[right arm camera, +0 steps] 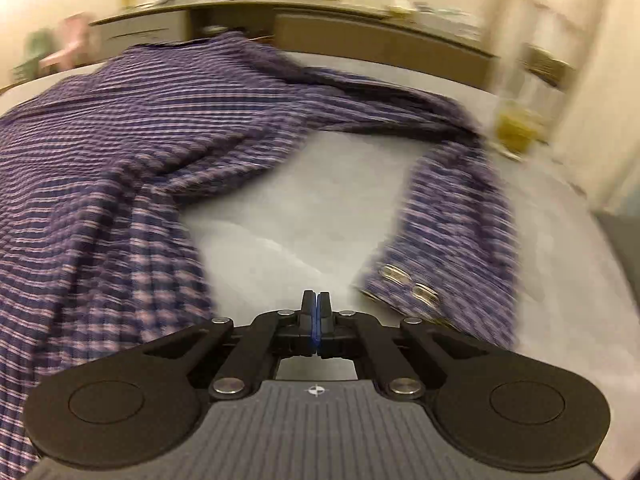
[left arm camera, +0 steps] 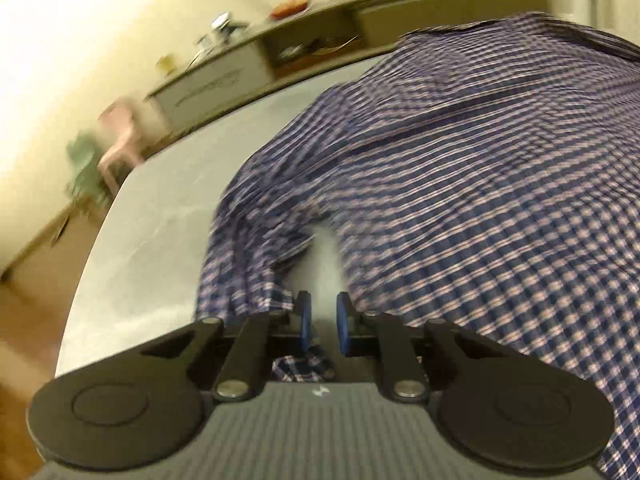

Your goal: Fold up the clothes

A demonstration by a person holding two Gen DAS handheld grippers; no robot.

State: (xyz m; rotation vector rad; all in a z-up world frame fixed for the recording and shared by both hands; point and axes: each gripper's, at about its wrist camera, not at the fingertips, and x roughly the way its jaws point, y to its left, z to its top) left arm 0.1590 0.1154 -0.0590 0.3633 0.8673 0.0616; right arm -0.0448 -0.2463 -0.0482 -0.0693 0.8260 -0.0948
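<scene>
You had one checked shirt point(left arm camera: 460, 184) on one grey table point(left arm camera: 160, 216), and two grippers over it: the left gripper point(left arm camera: 323, 322) with a gap between its two blue pads, the right gripper point(right arm camera: 316, 320) with its two pads pressed together on nothing. From the right wrist camera you could count one sleeve point(right arm camera: 452, 216) stretched out, ending in one cuff with two metal buttons point(right arm camera: 408, 280) (blurred, so the count is a best reading). Behind the table there was one long sideboard point(left arm camera: 224, 80), with one pink chair point(left arm camera: 120, 136) and one green chair point(left arm camera: 86, 172) beside it.
</scene>
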